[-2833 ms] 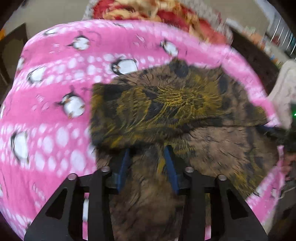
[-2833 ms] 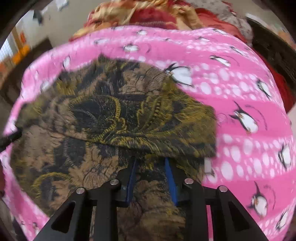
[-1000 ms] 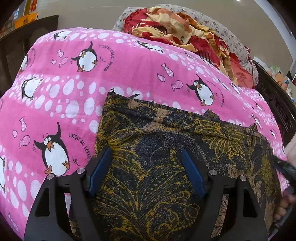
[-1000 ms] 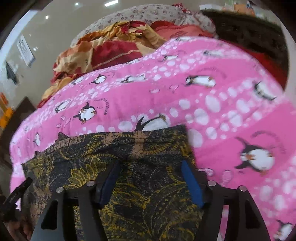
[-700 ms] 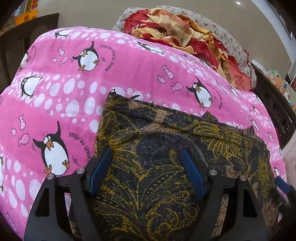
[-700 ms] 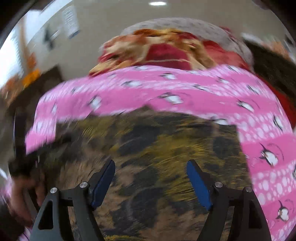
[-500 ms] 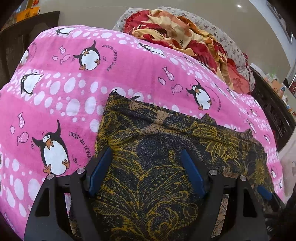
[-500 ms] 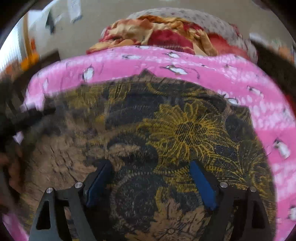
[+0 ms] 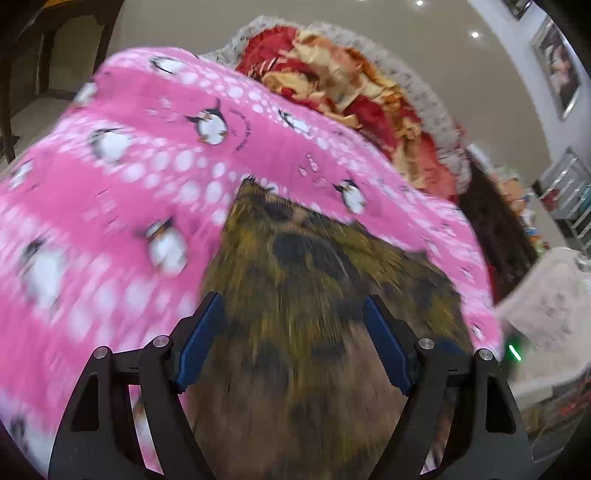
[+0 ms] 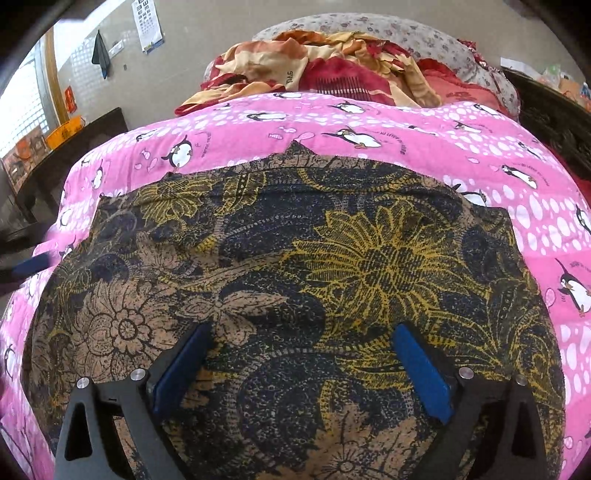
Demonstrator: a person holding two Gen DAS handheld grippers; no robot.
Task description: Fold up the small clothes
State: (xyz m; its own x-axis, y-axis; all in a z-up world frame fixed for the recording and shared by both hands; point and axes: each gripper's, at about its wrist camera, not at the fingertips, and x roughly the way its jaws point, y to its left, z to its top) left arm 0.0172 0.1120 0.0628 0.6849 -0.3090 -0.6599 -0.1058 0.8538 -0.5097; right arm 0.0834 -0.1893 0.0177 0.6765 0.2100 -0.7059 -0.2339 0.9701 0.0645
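Both grippers have let go: the left gripper (image 9: 291, 332) and right gripper (image 10: 301, 363) now hang wide open, empty, above the folded garment (image 10: 295, 280). First fold looks done. Thin floral cotton, black and mustard, lying flat mid-blanket (image 10: 480, 147), a soft pink penguin fleece.

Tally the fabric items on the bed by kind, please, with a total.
Dark floral garment: 1
Pink penguin blanket: 1
Red and cream bedding heap: 1
Grey floral pillow: 1
Total: 4
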